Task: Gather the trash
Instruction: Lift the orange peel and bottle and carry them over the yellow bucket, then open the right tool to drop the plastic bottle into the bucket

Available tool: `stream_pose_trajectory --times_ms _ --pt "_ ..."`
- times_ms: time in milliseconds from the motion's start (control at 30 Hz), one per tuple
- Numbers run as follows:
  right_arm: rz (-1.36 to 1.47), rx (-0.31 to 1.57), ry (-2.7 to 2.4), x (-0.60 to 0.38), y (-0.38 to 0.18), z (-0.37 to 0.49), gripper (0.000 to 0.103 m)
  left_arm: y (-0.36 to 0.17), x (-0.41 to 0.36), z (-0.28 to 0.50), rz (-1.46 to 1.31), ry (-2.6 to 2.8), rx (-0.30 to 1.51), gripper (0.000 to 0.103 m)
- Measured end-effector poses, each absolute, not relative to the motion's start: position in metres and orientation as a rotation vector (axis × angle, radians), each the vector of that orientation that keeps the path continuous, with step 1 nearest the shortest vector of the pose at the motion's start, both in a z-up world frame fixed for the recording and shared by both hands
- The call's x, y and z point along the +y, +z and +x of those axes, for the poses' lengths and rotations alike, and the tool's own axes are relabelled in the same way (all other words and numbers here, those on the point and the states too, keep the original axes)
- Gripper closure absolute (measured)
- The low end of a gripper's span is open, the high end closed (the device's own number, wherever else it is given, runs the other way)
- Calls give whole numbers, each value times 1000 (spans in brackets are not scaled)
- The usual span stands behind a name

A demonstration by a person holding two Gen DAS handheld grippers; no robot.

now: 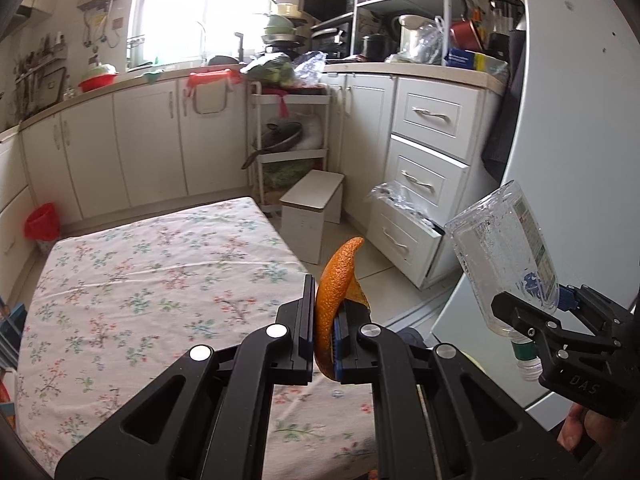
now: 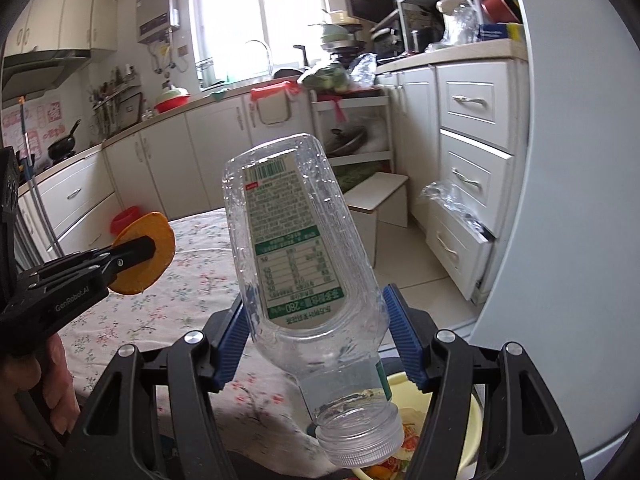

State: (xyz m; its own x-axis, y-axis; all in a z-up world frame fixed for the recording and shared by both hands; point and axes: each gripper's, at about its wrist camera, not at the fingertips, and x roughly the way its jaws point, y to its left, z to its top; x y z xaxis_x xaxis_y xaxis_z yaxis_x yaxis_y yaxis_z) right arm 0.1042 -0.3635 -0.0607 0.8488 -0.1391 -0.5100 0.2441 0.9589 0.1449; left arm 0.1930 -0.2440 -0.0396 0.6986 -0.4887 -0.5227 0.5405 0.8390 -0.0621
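Observation:
My left gripper (image 1: 325, 320) is shut on a curved orange peel (image 1: 338, 276), which sticks up between the pads above the flowered tablecloth (image 1: 152, 280). From the right wrist view the same peel (image 2: 154, 256) shows at the left, clamped in the left gripper (image 2: 138, 254). My right gripper (image 2: 316, 344) is shut on a clear empty plastic bottle (image 2: 296, 240), held cap end toward the camera with its labelled body tilted up. The bottle (image 1: 504, 248) and the right gripper (image 1: 532, 312) also appear at the right edge of the left wrist view.
A yellow bowl (image 2: 476, 412) with food scraps lies under the bottle's cap. A red bin (image 1: 42, 222) stands on the floor beyond the table's far left corner. White cabinets (image 1: 424, 184) with an open drawer, a small stool (image 1: 312, 208) and the fridge (image 1: 580, 100) are to the right.

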Motion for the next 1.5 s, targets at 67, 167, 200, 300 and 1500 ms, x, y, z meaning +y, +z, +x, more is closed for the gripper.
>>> stream_pose_trajectory --times_ms 67,167,200,300,1500 --pt "215 523 -218 -368 -62 98 40 -41 -254 190 103 -591 556 97" --pt "226 531 -242 -376 -65 91 40 -44 -268 184 111 -616 559 97" --pt "230 534 -250 -378 -66 89 40 -44 -272 183 113 -623 560 97" --pt "243 545 -276 -385 -70 83 40 -45 -289 177 125 -648 564 97" --pt "424 694 -455 -451 -122 67 38 -79 -382 175 199 -760 648 97"
